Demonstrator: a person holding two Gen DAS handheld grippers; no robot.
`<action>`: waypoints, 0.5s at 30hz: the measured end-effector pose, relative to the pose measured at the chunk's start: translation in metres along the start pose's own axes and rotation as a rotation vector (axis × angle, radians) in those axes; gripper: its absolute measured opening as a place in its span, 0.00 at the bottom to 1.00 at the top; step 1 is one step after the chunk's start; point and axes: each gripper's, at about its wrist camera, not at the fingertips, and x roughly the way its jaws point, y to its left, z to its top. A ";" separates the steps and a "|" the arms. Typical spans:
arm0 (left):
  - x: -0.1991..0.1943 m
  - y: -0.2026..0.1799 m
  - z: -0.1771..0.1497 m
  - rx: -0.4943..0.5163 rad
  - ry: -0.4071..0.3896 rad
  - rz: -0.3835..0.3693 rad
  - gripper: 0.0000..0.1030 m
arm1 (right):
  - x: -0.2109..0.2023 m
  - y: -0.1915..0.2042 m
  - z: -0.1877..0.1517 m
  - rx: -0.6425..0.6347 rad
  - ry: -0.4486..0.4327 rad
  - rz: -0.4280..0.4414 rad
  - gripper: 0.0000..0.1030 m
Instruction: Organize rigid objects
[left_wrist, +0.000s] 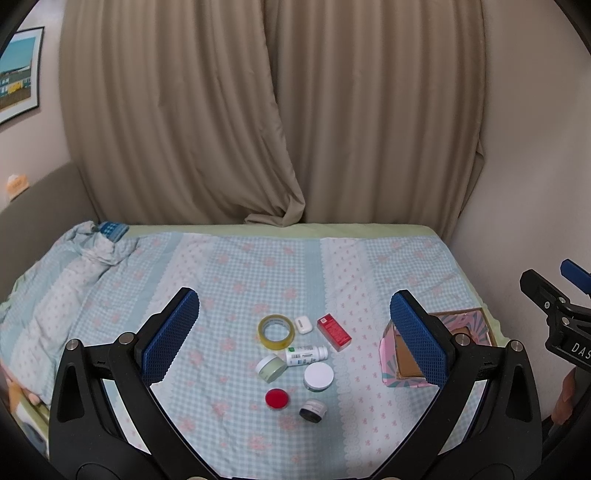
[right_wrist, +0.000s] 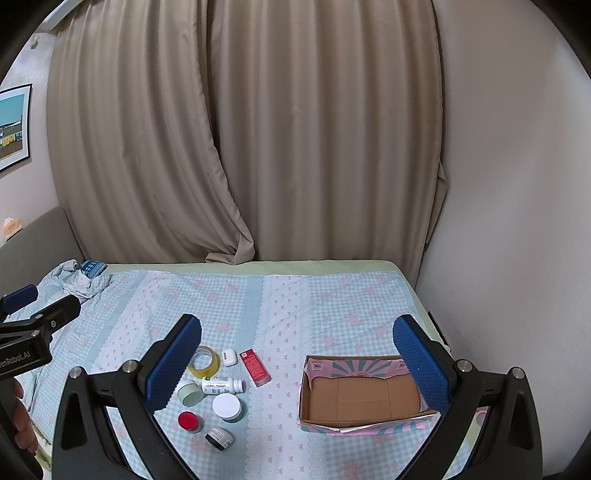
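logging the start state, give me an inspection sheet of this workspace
surface: bed sheet, checked blue with pink flowers, lightly wrinkled.
job's things: tape roll, earbud case, red box, white bottle on its side, green jar tilted, white-lid jar, red-lid jar, black jar; cardboard box empty, to their right.
clutter: bunched bedding at far left.
grippers: left gripper and right gripper open, holding nothing, above the sheet.
cables: nothing seen.
surroundings: curtains, framed picture, wall.
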 end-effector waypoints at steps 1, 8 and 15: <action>0.000 0.000 0.000 0.000 0.000 0.000 1.00 | 0.000 0.000 0.000 0.001 -0.001 0.003 1.00; 0.000 0.000 -0.001 0.005 -0.004 0.007 1.00 | 0.001 0.000 0.003 0.026 0.003 0.012 1.00; -0.003 -0.001 0.000 0.013 -0.027 0.023 1.00 | 0.002 0.004 0.001 -0.051 0.016 -0.027 1.00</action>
